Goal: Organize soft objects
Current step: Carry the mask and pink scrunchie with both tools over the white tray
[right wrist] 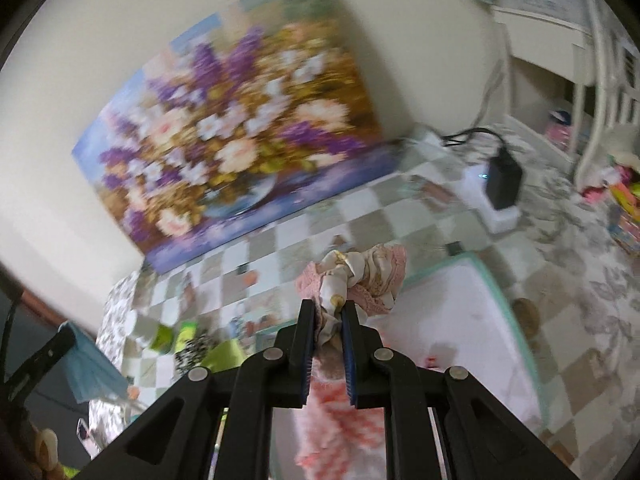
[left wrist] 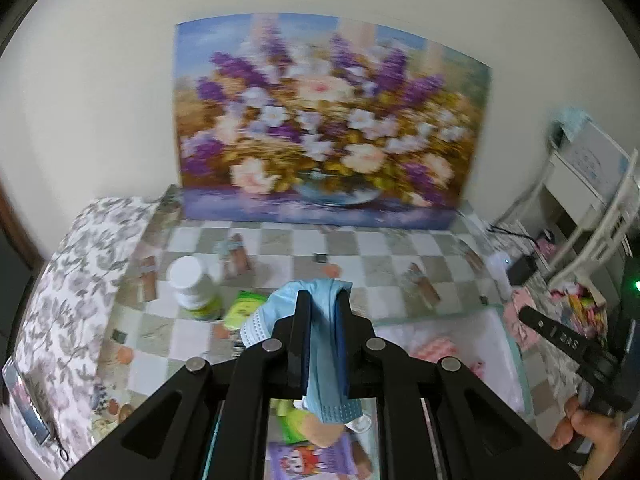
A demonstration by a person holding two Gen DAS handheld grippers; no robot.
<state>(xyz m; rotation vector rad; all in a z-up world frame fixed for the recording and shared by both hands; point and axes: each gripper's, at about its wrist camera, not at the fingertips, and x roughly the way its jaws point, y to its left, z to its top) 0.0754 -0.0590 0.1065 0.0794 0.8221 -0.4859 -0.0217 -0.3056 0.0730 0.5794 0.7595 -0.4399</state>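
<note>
Hand-held gripper (left wrist: 324, 320) above table edge (left wrist: 120, 280)

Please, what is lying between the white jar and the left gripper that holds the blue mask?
In the left wrist view, a green packet lies on the checkered cloth between the white jar and the left gripper, which is shut on the blue mask.

Blue face mask (left wrist: 325, 344) in left tool (left wrist: 323, 300)

no readable text, faint embossed marks on right gripper (left wrist: 560, 334) finger illegible, white bottle (left wrist: 192, 288) label and packets blurred
</note>
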